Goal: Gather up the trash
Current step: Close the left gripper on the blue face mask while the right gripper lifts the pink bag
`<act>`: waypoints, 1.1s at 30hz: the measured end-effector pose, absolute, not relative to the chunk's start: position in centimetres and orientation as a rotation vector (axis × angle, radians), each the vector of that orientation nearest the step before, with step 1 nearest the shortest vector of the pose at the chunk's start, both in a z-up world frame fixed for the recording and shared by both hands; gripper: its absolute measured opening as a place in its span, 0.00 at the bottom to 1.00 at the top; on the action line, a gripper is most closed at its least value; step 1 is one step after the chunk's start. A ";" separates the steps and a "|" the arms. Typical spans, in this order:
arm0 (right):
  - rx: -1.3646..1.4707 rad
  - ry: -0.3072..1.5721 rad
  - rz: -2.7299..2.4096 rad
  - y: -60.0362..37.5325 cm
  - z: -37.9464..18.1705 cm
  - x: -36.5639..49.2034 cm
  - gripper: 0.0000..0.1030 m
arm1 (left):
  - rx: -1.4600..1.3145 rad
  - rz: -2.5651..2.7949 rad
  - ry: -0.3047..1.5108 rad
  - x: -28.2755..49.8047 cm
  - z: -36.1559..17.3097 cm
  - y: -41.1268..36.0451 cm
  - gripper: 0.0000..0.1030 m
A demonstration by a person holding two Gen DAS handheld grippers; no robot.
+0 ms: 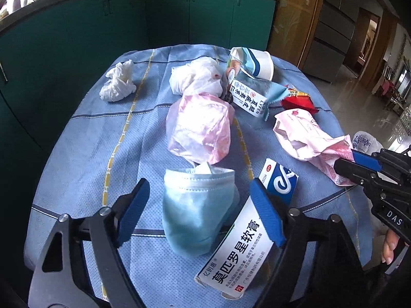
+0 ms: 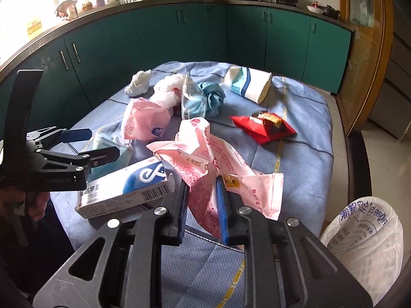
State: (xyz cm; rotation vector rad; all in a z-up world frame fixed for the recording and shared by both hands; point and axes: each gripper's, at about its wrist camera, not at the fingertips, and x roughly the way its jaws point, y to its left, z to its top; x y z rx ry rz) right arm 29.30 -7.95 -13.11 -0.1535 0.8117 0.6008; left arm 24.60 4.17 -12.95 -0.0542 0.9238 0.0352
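Trash lies on a blue cloth-covered table [image 1: 84, 154]. My left gripper [image 1: 200, 205] is open around a blue face mask [image 1: 197, 205]; its right finger rests against a white ointment box [image 1: 244, 246]. My right gripper [image 2: 203, 205] is shut on a pink printed wrapper [image 2: 205, 154], which also shows in the left wrist view [image 1: 308, 138]. Farther back lie a pink plastic bag [image 1: 200, 128], a white bag [image 1: 197, 77], a crumpled tissue [image 1: 118, 82], a paper cup [image 1: 257, 61] and a red snack wrapper [image 2: 264, 125].
Green cabinets [image 2: 179, 33] with a worktop run behind the table. A white plastic bag [image 2: 367, 243] hangs at the table's right edge. A clear packet and a blue cloth [image 2: 210, 95] lie mid-table. A wooden door [image 2: 364, 51] stands to the right.
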 end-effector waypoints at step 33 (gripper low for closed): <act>-0.184 0.860 0.602 -5.4 -15.7 29.7 0.28 | -0.064 0.054 0.795 23.5 -10.8 4.9 0.35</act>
